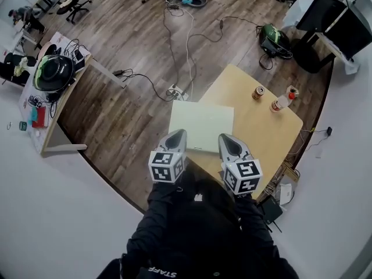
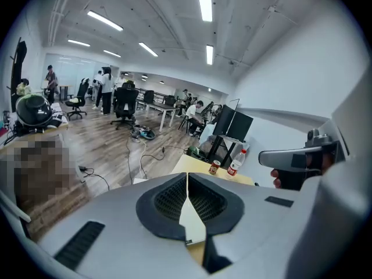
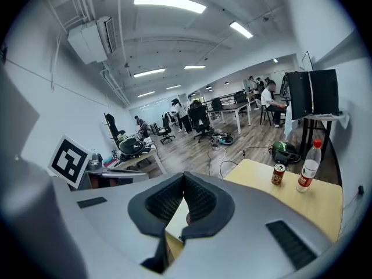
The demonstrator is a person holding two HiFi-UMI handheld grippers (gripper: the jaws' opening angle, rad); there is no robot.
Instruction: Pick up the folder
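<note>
A pale green folder [image 1: 200, 125] lies flat on the light wooden table [image 1: 264, 135], near its left corner. Both grippers hover over the folder's near edge and point at it. My left gripper [image 1: 176, 135] is over the near left corner, and its jaws are shut with nothing in them. My right gripper [image 1: 225, 139] is over the near right corner, pads together and empty. In the left gripper view a strip of folder [image 2: 192, 220] shows below the closed pads [image 2: 168, 199]. The right gripper view shows the folder [image 3: 174, 217] the same way.
A small can [image 1: 258, 92] and a plastic bottle [image 1: 283, 100] stand at the table's far side. Cables and a power strip [image 1: 176, 92] lie on the wood floor beyond the table. A desk with a helmet [image 1: 53, 73] stands at the left.
</note>
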